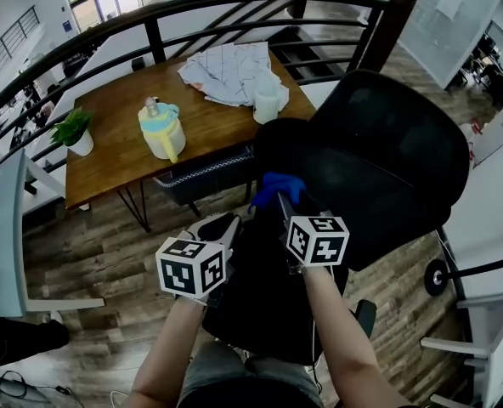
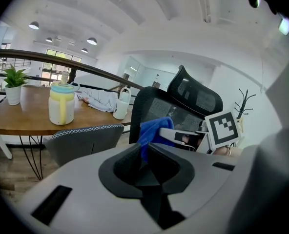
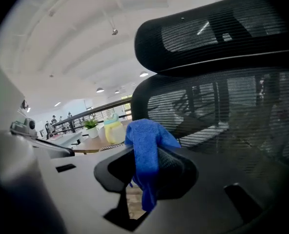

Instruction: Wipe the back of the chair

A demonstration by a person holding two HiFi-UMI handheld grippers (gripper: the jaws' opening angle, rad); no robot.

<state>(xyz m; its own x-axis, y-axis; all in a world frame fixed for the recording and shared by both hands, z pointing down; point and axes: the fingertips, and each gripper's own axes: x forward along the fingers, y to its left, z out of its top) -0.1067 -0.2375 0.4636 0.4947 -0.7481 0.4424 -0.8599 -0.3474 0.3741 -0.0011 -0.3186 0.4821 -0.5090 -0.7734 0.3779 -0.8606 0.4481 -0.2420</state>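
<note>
Task status:
- Right hand-held gripper (image 3: 147,165) clamped on blue cloth (image 3: 147,147).
- Cloth at near-left edge of chair back (image 1: 387,155), just below headrest (image 3: 217,30). Contact with mesh likely, not confirmed.
- Mesh shows no wiped or unwiped zones. Judgement: wipe at or near start, most of back left to cover.
- Left hand-held gripper (image 2: 145,154) jaws together, nothing between. Sits near, left of right one.

Containers, on counter (image 1: 115,155) far left:
- Jug (image 1: 161,131), yellow body, blue lid on. Contents not readable.
- White cup (image 1: 267,106), inside unseen.
- Plant pot (image 1: 80,143) holds green plant.
</note>
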